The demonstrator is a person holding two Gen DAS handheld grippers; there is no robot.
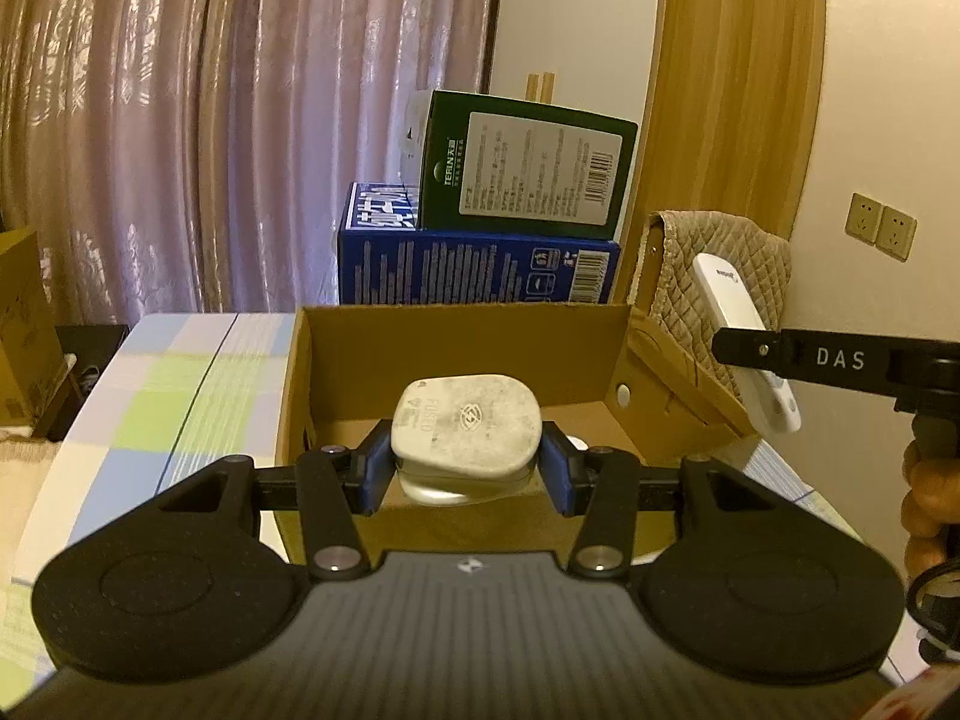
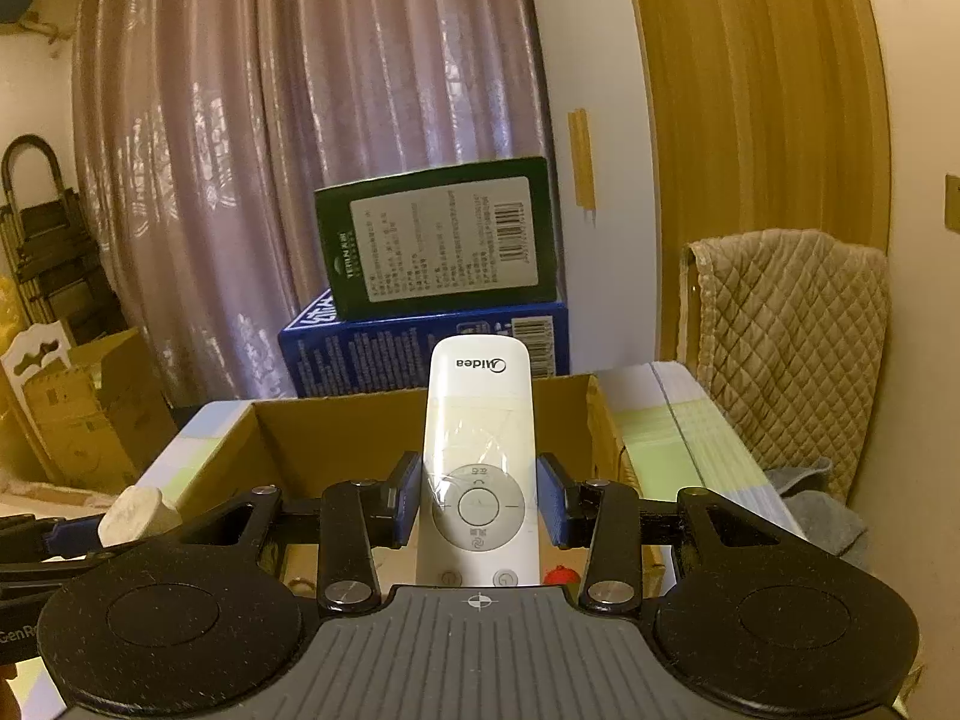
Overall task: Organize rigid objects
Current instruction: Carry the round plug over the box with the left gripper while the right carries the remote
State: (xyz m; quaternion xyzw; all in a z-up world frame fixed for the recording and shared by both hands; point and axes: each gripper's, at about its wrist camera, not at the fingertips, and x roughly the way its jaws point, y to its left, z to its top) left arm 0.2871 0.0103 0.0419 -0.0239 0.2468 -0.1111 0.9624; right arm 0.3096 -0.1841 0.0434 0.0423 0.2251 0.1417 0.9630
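Observation:
My left gripper (image 1: 467, 471) is shut on a white fused plug adapter (image 1: 468, 429) and holds it over the near edge of an open cardboard box (image 1: 462, 342). My right gripper (image 2: 480, 501) is shut on a white Midea remote control (image 2: 478, 456), held pointing forward above the same cardboard box (image 2: 336, 438). The remote also shows in the left wrist view (image 1: 744, 336), at the right beyond the box. The plug adapter also shows in the right wrist view (image 2: 139, 517), at the lower left.
The box stands on a checked tablecloth (image 1: 180, 384). Behind it a green box (image 1: 528, 168) is stacked on a blue box (image 1: 474, 270). A quilted beige cloth (image 2: 792, 336) hangs at the right by the wall. Curtains (image 1: 210, 120) fill the back. A small red object (image 2: 559, 573) lies in the box.

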